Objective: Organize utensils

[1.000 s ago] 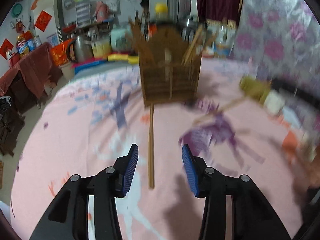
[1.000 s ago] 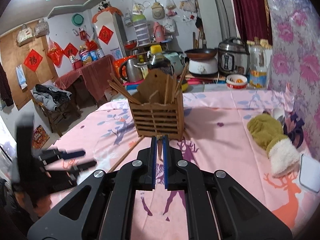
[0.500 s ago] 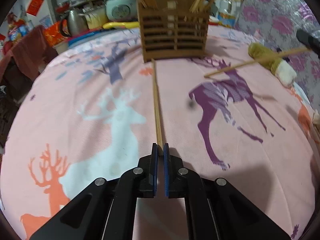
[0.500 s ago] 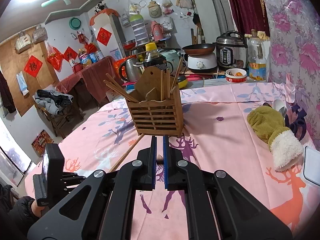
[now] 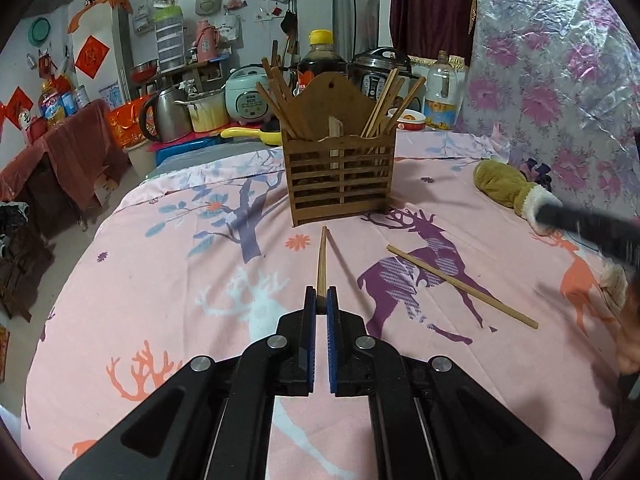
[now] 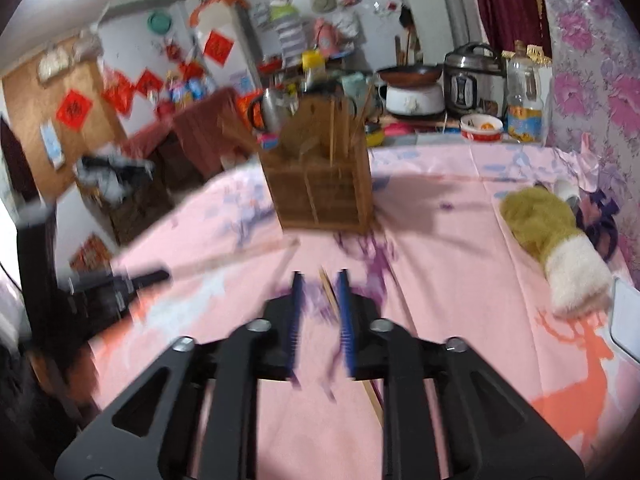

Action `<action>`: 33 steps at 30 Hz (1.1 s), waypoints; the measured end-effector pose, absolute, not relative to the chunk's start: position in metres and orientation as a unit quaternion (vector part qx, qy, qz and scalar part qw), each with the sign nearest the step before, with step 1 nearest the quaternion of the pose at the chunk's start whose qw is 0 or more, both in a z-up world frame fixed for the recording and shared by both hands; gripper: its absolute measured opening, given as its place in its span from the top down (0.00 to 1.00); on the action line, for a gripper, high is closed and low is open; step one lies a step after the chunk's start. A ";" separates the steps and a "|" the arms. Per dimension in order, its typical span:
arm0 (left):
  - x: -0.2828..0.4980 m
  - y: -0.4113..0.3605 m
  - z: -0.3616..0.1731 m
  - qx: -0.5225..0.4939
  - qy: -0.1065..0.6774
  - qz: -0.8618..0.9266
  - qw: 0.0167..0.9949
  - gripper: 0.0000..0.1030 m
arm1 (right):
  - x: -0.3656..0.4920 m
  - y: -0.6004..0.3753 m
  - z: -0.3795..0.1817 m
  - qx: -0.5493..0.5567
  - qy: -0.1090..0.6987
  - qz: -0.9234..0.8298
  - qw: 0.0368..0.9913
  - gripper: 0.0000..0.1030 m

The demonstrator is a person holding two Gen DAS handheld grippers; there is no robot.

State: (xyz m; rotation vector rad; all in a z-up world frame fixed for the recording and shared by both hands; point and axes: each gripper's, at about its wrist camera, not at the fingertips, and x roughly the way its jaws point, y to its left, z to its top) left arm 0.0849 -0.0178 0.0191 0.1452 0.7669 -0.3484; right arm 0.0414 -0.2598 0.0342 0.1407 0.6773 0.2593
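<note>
1. The left gripper (image 5: pixel 321 294) is pressed together on the near end of a pair of chopsticks (image 5: pixel 322 258); the blue pads pinch the wood and the sticks point away toward 12 o'clock, tips just short of the holder.
2. The wooden utensil holder (image 5: pixel 340 176) stands upright on the pink deer-print tablecloth (image 5: pixel 160 280) at 12 o'clock from the left gripper. More chopsticks lean out of its compartments on both sides.
3. A single loose chopstick (image 5: pixel 460 285) lies flat on the cloth at about 2 o'clock from the left gripper, slanting across the purple deer print, well apart from the held pair.
4. The right gripper (image 6: pixel 320 280) has just been opening; its jaws stand partly spread. That loose chopstick (image 6: pixel 329 294) shows between the blue pads, and the pads do not press on it. The view is blurred.
5. From the right wrist view the holder (image 6: pixel 324 188) sits at 12 o'clock, and a yellow-green mitten with a white fleece cuff (image 6: pixel 552 240) lies at 2 o'clock near the cloth's far edge.
6. In the left wrist view the right gripper's black body shows as a blur at 3 o'clock.
</note>
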 end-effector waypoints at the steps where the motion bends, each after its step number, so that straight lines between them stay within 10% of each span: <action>1: 0.084 -0.017 0.018 0.067 0.374 -0.170 0.909 0.95 | 0.034 -0.260 0.026 0.051 0.343 0.120 0.930 0.67; 19: 0.085 -0.005 0.018 0.046 0.377 -0.171 0.909 0.95 | 0.018 -0.271 -0.048 -0.007 0.460 0.094 0.883 0.67; 22: 0.085 -0.006 0.016 0.048 0.379 -0.171 0.908 0.95 | 0.019 -0.272 -0.050 0.005 0.462 0.109 0.880 0.92; 33: 0.085 -0.014 0.055 0.060 0.344 -0.169 0.921 0.95 | 0.008 -0.266 0.015 -0.009 0.372 0.097 0.923 0.94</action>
